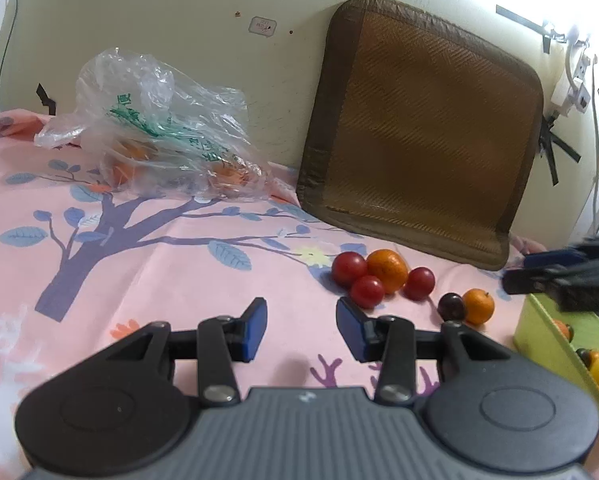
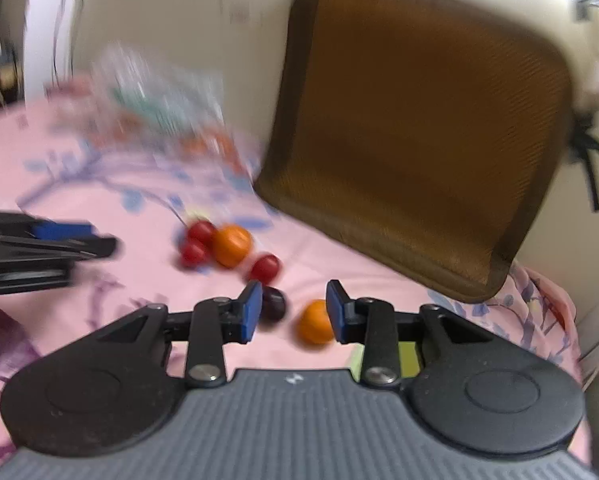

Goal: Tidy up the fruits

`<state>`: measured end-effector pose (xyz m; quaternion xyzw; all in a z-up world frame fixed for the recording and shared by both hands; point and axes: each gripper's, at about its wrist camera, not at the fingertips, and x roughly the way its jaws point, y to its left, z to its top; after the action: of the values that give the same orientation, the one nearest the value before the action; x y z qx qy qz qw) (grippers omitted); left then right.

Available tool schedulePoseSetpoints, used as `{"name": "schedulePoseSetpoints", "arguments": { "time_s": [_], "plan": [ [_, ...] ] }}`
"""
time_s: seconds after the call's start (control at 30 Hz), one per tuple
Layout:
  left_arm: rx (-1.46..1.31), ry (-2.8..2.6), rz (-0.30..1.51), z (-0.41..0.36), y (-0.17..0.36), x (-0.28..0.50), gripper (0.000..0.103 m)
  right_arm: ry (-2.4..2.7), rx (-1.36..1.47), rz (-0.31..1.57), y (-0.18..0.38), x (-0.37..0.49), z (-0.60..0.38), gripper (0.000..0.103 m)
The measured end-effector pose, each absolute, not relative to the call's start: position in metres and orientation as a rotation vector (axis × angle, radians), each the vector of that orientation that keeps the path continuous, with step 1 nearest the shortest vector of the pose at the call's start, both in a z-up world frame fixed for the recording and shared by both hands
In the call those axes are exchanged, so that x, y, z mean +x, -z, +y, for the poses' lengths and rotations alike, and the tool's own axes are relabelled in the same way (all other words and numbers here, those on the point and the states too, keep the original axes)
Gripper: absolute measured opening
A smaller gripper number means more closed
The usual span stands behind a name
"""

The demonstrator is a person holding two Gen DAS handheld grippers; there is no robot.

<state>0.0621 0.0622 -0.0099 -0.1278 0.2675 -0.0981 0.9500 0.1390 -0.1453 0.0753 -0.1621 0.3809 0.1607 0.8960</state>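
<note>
on the pink sheet, plastic bag [image 1: 155, 128], green print, perhaps unreadable, oranges inside

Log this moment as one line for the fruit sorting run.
left tongs: open, empty | right tongs: open, empty | six small round fruits loose on pink floral sheet | green box: some fruit inside

My right tool [image 2: 290, 312] hangs with jaws apart, empty, over the pink bedsheet [image 2: 99, 280]. Small orange [image 2: 313, 322] and dark plum [image 2: 273, 305] lie between the fingertips. Beyond: three red fruits, a bigger orange [image 2: 232, 246]. View blurred.
</note>
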Motion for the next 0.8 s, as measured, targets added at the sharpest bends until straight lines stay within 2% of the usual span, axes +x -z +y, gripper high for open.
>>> {"name": "schedulePoseSetpoints", "arguments": {
  "time_s": [0.1,0.3,0.4,0.47,0.5,0.63,0.8],
  "plan": [
    [-0.261,0.221,0.530,0.062,0.009,0.062,0.038,-0.395,-0.416,0.975,-0.067,0.174,-0.147,0.038],
    [-0.265,0.246,0.523,0.060,0.010,0.062,0.038,-0.438,-0.575,1.145,-0.038,0.199,-0.127,0.039],
    [-0.273,0.254,0.523,0.061,0.010,0.062,0.038,-0.414,-0.661,1.136,-0.022,0.201,-0.120,0.045],
    [-0.280,0.258,0.525,0.061,0.010,0.062,0.038,-0.408,-0.635,1.116,-0.022,0.204,-0.122,0.042],
    [-0.283,0.259,0.526,0.061,0.011,0.063,0.038,-0.400,-0.621,1.114,-0.022,0.205,-0.124,0.037],
    [-0.291,0.263,0.523,0.062,0.011,0.062,0.038,-0.399,-0.609,1.062,-0.030,0.190,-0.130,0.036],
    [-0.308,0.310,0.509,0.063,0.009,0.058,0.038,-0.477,-0.391,0.901,-0.074,0.134,-0.138,0.036]
  ]
}}
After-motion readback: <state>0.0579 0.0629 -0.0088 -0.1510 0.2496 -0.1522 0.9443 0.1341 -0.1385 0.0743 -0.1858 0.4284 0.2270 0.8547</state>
